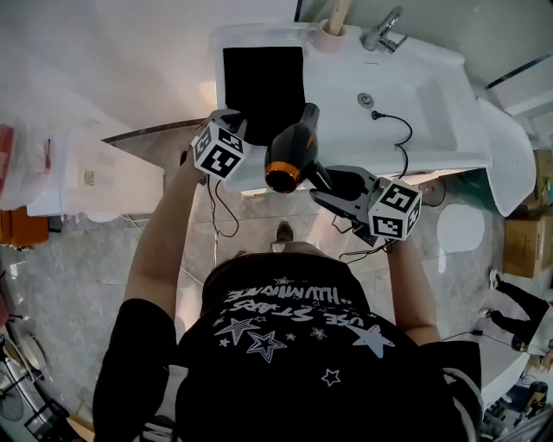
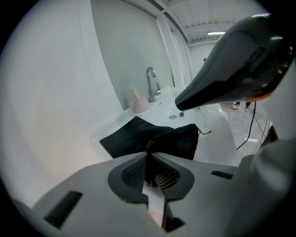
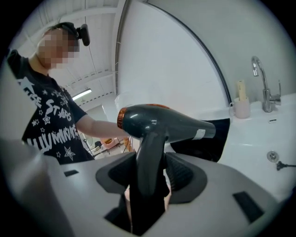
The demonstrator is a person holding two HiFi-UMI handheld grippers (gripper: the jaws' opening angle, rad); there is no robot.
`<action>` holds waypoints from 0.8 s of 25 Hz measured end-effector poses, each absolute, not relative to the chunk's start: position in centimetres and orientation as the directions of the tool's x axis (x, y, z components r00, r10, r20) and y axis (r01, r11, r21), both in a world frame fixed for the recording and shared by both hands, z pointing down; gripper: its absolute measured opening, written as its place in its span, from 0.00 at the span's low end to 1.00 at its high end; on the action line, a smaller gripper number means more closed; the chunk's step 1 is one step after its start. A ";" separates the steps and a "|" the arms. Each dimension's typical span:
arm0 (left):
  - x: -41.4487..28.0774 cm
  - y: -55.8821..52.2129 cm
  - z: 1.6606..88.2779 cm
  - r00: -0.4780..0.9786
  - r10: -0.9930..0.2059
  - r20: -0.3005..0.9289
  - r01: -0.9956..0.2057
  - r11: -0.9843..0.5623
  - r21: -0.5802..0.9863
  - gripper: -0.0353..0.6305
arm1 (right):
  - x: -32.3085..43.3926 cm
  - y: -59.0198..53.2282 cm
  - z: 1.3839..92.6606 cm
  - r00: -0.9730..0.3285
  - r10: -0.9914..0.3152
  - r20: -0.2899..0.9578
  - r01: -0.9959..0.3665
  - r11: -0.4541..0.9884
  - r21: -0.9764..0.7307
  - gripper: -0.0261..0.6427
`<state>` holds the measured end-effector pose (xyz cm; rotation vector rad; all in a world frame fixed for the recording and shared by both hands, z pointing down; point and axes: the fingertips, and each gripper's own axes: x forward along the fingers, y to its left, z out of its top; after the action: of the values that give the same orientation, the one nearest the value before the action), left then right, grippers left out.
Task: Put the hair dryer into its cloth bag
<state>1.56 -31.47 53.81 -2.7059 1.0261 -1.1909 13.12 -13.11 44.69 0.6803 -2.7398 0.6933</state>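
Note:
The black cloth bag lies flat on the left part of the white sink top. My left gripper is shut on the bag's near edge, and in the left gripper view a fold of the bag rises up into the closed jaws of that gripper. The dark grey hair dryer, with an orange ring at its rear, hangs in the air just right of the bag. My right gripper is shut on its handle. In the right gripper view the hair dryer points its nozzle toward the bag.
A white sink basin with a drain sits right of the bag. A faucet and a cup stand at its back edge. The dryer's black cord trails over the basin's front rim. A tiled floor lies below.

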 end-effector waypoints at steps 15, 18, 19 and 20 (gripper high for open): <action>3.0 -34.4 52.9 0.516 -0.525 0.676 -0.562 -0.804 -0.195 0.09 | 8.3 -10.9 48.3 -0.898 -0.126 0.421 -0.295 0.882 -0.367 0.34; 3.0 -33.5 52.2 0.510 -0.541 0.669 -0.575 -0.793 -0.203 0.09 | 8.1 -10.5 48.8 -0.900 -0.102 0.423 -0.271 0.892 -0.362 0.34; 3.0 -32.9 51.8 0.510 -0.546 0.664 -0.579 -0.789 -0.205 0.09 | 8.1 -10.2 48.9 -0.901 -0.096 0.424 -0.265 0.895 -0.360 0.34; 3.0 -32.4 51.5 0.511 -0.550 0.661 -0.582 -0.787 -0.206 0.09 | 8.1 -10.2 49.0 -0.901 -0.091 0.423 -0.260 0.895 -0.361 0.34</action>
<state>3.03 -32.36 51.46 -2.7669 1.0369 -1.1858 8.10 -10.15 48.99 0.2573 -2.6593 0.5843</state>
